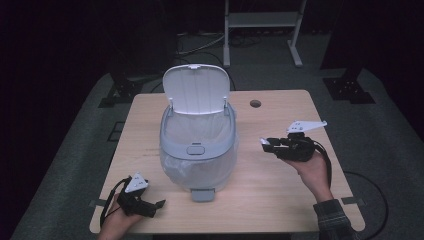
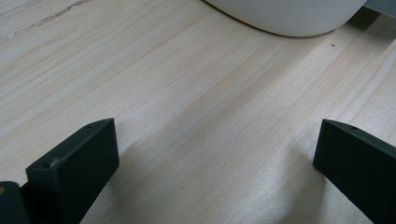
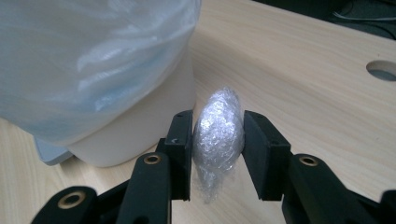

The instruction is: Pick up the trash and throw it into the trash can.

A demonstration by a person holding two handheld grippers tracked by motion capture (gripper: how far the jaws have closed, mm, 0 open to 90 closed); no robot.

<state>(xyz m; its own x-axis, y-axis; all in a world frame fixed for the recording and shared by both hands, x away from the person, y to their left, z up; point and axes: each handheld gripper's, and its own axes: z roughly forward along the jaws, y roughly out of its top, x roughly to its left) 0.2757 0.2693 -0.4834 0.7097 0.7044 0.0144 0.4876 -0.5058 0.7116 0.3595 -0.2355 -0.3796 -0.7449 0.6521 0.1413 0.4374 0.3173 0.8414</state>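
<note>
The bin (image 1: pixel 198 145) is taken as the landmark. It stands at the middle of the surface (image 1: pixel 280 185), its lid (image 1: pixel 196 89) raised upright at the far side and a clear liner (image 3: pixel 84 56) fitted inside and folded over the rim. A pedal (image 1: pixel 203 194) projects from its near base.

The right tongs (image 1: pixel 266 144) are held to the right of the bin, clear of the surface, with the jaws directed toward the bin. A wad of crumpled clear film (image 3: pixel 218 140) is clamped between both pads (image 3: pixel 181 149), beside the bin wall and apart from it.

The left tongs (image 1: pixel 159 204) are held low, near the left of the bin's base. The jaws are set wide, with nothing but bare surface between them.

A round hole (image 1: pixel 255 103) is located in the surface, behind and to the right of the bin.
</note>
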